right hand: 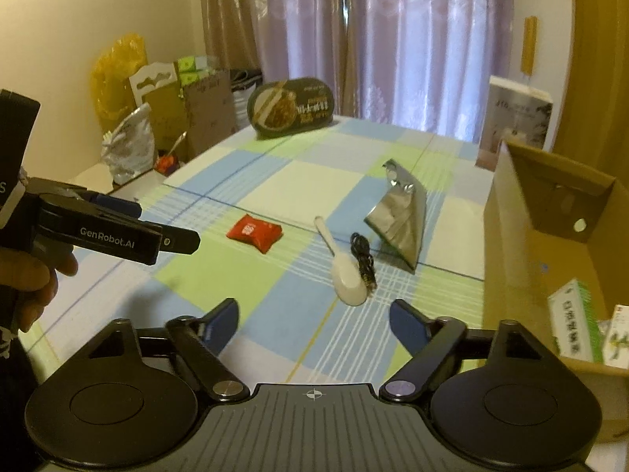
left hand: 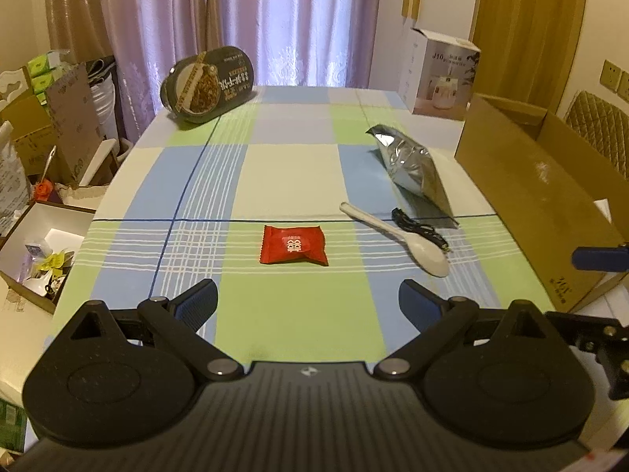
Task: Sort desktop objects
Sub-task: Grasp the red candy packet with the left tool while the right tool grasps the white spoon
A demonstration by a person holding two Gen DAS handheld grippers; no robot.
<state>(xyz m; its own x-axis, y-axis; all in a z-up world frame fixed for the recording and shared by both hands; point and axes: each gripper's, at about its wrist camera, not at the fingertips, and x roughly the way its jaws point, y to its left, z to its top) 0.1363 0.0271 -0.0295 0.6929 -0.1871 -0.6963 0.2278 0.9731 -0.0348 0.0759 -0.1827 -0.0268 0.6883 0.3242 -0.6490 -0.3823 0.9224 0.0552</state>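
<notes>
The cardboard box (right hand: 550, 236) is cut off at the right edge, its contents only partly visible. "GenRobot.AI" reads on the left gripper (left hand: 308, 306); its fingers spread wide, empty, as do the right gripper's (right hand: 313, 324). The red packet (left hand: 293, 245) lies mid-table beside the white spoon (left hand: 397, 234).

Red packet (left hand: 294, 245), white spoon (left hand: 397, 235), silver pouch (left hand: 412, 165), blue-green checked tablecloth (left hand: 291, 157).

Purple curtains (left hand: 275, 19) behind the table; yellow plastic bag (right hand: 118, 74) by the wall; wall sockets (left hand: 615, 78) at right
</notes>
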